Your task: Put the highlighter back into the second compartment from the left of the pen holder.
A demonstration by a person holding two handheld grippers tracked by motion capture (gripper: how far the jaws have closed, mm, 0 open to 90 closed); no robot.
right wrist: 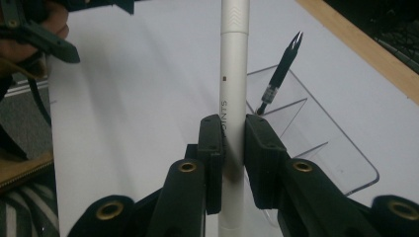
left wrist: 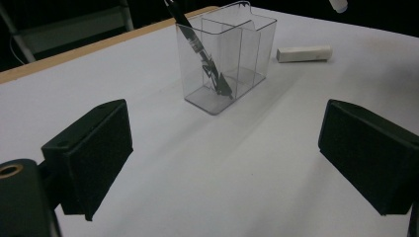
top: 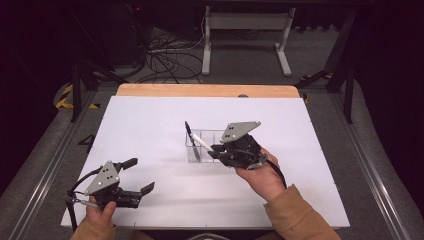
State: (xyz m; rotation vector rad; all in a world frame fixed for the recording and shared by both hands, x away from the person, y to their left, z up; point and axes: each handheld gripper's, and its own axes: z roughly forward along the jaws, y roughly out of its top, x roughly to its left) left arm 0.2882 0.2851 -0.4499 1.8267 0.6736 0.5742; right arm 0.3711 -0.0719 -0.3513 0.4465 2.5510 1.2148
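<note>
The right gripper (right wrist: 233,148) has its fingers clamped on a long white plastic pen (right wrist: 233,74), held just above a clear plastic compartmented holder (top: 204,146) at table centre, its long axis slanting toward ten o'clock. The left gripper (top: 140,176), fingers spread and empty, waits well apart at seven o'clock.

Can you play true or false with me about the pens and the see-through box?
1. The right gripper is shut on a white pen. True.
2. The clear holder has no pen in it. False: a black pen leans inside it.
3. The left gripper squeezes the black pen. False: its jaws stand wide apart, with nothing between them.
4. A small white cap-like piece lies on the table behind the holder, in the left gripper view. True.
5. The holder lies tipped on its side. False: it stands upright.
</note>
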